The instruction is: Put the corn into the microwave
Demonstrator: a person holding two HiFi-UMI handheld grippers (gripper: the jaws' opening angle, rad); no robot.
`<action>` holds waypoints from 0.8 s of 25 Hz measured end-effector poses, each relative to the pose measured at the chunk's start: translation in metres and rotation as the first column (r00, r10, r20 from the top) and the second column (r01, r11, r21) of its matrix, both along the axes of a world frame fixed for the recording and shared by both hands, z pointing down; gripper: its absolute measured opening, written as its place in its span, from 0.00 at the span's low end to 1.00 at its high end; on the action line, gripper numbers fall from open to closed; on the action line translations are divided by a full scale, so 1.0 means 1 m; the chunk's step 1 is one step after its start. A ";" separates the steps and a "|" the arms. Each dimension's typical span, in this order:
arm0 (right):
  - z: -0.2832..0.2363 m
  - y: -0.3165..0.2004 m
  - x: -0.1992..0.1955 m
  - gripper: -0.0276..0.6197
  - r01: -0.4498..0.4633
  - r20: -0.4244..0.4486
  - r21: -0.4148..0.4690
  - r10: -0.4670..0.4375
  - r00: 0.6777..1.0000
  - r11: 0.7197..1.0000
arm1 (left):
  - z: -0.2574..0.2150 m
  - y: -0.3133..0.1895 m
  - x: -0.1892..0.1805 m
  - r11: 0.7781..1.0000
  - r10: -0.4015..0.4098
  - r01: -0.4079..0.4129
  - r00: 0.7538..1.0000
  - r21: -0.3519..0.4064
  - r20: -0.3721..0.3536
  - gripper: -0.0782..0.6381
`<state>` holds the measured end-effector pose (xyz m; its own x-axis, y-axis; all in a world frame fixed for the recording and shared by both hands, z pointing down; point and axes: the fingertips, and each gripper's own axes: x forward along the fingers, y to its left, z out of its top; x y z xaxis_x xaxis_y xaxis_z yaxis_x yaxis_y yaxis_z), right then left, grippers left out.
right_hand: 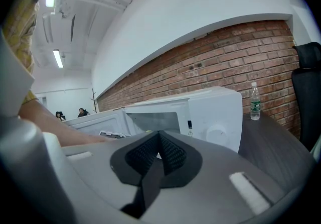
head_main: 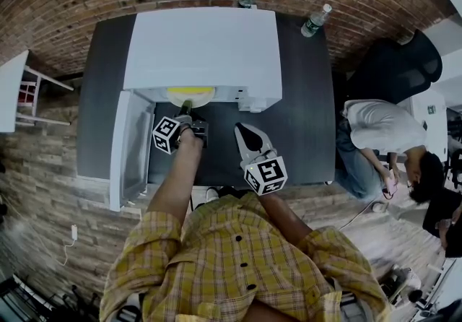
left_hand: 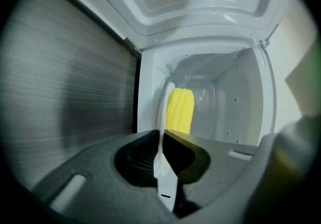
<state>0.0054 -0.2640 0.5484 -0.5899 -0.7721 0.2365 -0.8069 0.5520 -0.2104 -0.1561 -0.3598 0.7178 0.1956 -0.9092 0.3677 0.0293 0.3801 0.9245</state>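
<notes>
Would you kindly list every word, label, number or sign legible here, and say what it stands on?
No text is legible.
White microwave: small dark label and warning triangle beside the door, too small to read.
Clear plastic water bottle: green label, blurred.
Two marker cubes: black-and-white square patterns, no letters.
</notes>
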 end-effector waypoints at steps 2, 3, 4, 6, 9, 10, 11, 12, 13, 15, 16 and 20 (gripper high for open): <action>-0.001 0.000 0.000 0.05 0.004 0.005 -0.001 -0.004 1.000 1.000 | 0.000 -0.002 -0.001 1.000 -0.001 0.001 1.000 0.003 -0.003 0.14; -0.001 0.000 0.000 0.05 0.005 0.007 -0.001 -0.005 1.000 1.000 | 0.000 -0.003 -0.001 1.000 -0.002 0.002 1.000 0.005 -0.003 0.14; -0.001 0.000 0.001 0.05 0.004 0.007 -0.001 -0.004 1.000 1.000 | 0.000 -0.005 0.000 1.000 -0.004 0.004 1.000 0.006 -0.004 0.15; -0.001 0.000 0.003 0.05 0.003 0.004 -0.002 -0.003 1.000 1.000 | 0.000 -0.009 0.001 1.000 -0.006 0.006 1.000 0.005 -0.003 0.15; -0.001 -0.001 0.006 0.05 -0.001 0.001 -0.004 0.001 1.000 1.000 | 0.000 -0.013 0.001 1.000 -0.009 0.009 1.000 -0.009 0.004 0.15; 0.000 -0.001 0.007 0.05 -0.002 0.002 -0.006 0.002 1.000 1.000 | 0.000 -0.014 0.001 1.000 -0.012 0.012 1.000 -0.015 0.006 0.15; 0.001 -0.002 0.007 0.05 -0.004 0.002 -0.007 0.004 1.000 1.000 | 0.000 -0.014 0.001 1.000 -0.013 0.013 1.000 -0.019 0.010 0.15; 0.001 -0.002 0.007 0.05 -0.005 0.003 -0.009 0.005 1.000 1.000 | 0.000 -0.014 0.001 1.000 -0.011 0.012 1.000 -0.021 0.014 0.15; 0.002 -0.002 0.007 0.05 -0.005 0.004 -0.010 0.005 1.000 1.000 | 0.000 -0.014 0.001 1.000 -0.008 0.009 1.000 -0.024 0.019 0.15; 0.002 -0.002 0.006 0.05 -0.001 0.006 -0.010 0.001 1.000 1.000 | 0.000 -0.014 0.000 0.999 0.004 -0.002 0.999 -0.035 0.033 0.15; 0.002 -0.002 0.005 0.05 0.001 0.007 -0.010 -0.001 1.000 1.000 | 0.000 -0.013 0.000 0.999 0.011 -0.010 0.999 -0.042 0.041 0.15; 0.003 -0.001 0.005 0.05 0.005 0.010 -0.012 -0.005 1.000 1.000 | 0.001 -0.013 0.001 0.998 0.035 -0.032 0.998 -0.063 0.050 0.16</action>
